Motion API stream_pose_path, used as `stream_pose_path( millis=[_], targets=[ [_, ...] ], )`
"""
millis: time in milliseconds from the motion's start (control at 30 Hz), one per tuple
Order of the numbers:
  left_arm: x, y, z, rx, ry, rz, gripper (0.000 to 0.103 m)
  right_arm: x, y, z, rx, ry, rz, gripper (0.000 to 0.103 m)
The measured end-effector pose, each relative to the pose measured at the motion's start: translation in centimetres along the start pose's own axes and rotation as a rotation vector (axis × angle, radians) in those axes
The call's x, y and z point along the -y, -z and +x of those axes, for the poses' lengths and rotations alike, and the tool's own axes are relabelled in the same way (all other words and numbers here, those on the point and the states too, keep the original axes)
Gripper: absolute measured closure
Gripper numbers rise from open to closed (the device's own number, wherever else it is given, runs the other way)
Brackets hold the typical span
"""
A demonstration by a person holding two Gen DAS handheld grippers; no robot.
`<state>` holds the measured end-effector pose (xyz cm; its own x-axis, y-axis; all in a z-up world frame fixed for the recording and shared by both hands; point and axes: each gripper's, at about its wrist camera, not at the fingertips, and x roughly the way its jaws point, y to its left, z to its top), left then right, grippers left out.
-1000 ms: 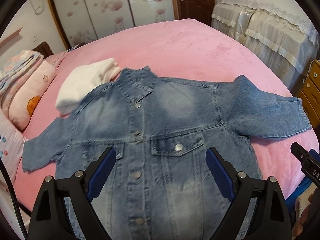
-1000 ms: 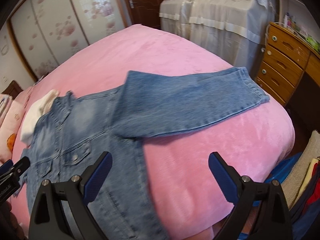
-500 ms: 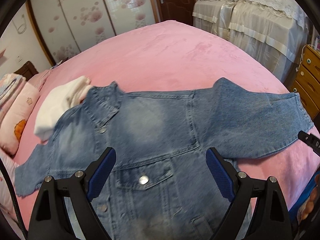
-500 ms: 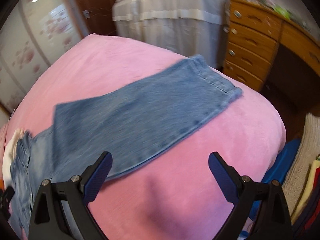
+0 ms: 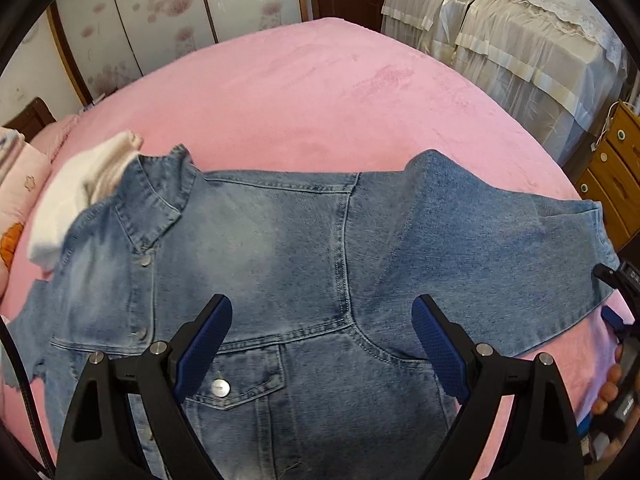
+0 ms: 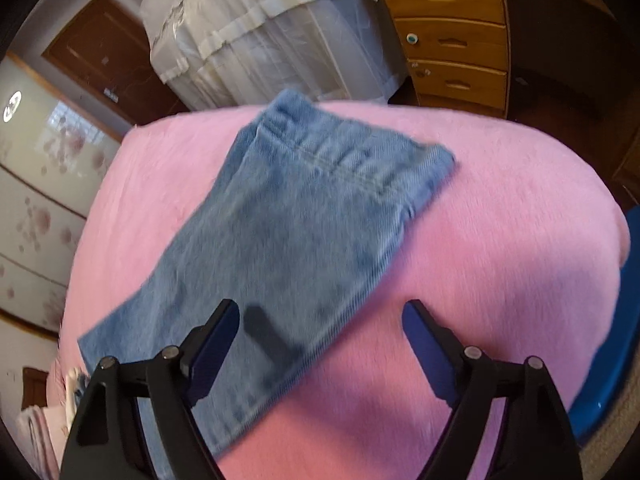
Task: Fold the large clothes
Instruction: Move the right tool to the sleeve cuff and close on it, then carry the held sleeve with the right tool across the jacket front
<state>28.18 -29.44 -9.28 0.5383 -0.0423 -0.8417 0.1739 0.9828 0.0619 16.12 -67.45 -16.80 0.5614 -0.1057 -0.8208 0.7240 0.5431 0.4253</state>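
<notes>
Both hand-held grippers, spread and empty, moved toward the denim jacket's (image 5: 280,264) sideways-stretched sleeve (image 6: 304,220).

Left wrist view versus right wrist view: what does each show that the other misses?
Only the left wrist view shows the jacket's collar, buttoned front, chest pocket and the white folded cloth beside it. Only the right wrist view shows the sleeve's cuff close up, lying flat near the bed's corner, and all the dresser drawers. Both show the denim jacket, the pink bed and the covered furniture.
</notes>
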Motion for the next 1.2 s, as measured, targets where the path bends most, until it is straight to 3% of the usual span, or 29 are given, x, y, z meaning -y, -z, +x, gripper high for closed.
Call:
stream_pose_path(
  millis=[33,67,100,133,267,367,400,533,667,733,767,800,933,1033,1133,1200],
  targets=[
    [-0.1,0.0,0.1,-0.003,0.003,-0.003,0.012,0.0,-0.3,0.3,0.005,0.005,0.01,0.034],
    [-0.3,0.1,0.1,-0.005,0.008,-0.005,0.012,0.1,-0.7,0.6,0.008,0.01,0.017,0.055],
    [-0.5,0.2,0.1,-0.008,0.016,-0.007,0.012,0.1,-1.2,0.9,0.012,0.011,0.014,0.084],
    [-0.8,0.4,0.0,-0.01,0.02,-0.01,0.012,0.1,-1.5,1.0,0.013,0.008,0.01,0.094],
    [-2.8,1.2,-1.0,0.006,0.008,-0.026,0.012,-1.3,-1.7,-1.1,0.08,-0.054,-0.032,0.096],
    [-5.4,2.2,-2.1,0.03,-0.021,-0.053,0.012,-6.5,0.0,-5.8,0.204,-0.138,-0.215,0.097],
    [-6.5,2.6,-2.4,0.034,-0.028,-0.069,0.013,-9.6,1.4,-7.8,0.23,-0.201,-0.303,0.097],
    [-11.9,4.0,-3.7,0.028,-0.042,-0.162,0.012,-18.8,7.5,-12.0,0.26,-0.353,-0.586,0.097],
    [-16.9,5.8,-3.6,0.005,-0.03,-0.22,0.012,-25.7,16.8,-12.0,0.173,-0.445,-0.864,0.091],
    [-18.5,6.7,-3.0,-0.014,-0.02,-0.236,0.012,-27.5,21.5,-9.7,0.063,-0.431,-0.986,0.072],
    [-19.2,7.3,-2.4,-0.037,0.003,-0.247,0.013,-27.8,23.7,-8.5,0.01,-0.409,-1.029,0.058],
    [-19.6,7.7,-2.0,-0.055,0.027,-0.256,0.013,-27.5,25.9,-7.3,-0.038,-0.383,-1.065,0.055],
    [-20.8,9.6,0.7,-0.139,0.256,-0.313,0.013,-24.2,30.7,-5.1,-0.178,-0.32,-1.102,0.055],
    [-20.3,10.1,1.9,-0.149,0.377,-0.326,0.013,-20.8,31.1,-4.9,-0.258,-0.303,-1.051,0.055],
    [-19.6,9.9,2.9,-0.14,0.481,-0.353,0.013,-18.0,30.2,-5.3,-0.266,-0.276,-0.993,0.055],
    [-19.0,9.4,3.6,-0.132,0.547,-0.384,0.023,-16.9,29.5,-5.7,-0.262,-0.27,-0.949,0.055]
  ],
)
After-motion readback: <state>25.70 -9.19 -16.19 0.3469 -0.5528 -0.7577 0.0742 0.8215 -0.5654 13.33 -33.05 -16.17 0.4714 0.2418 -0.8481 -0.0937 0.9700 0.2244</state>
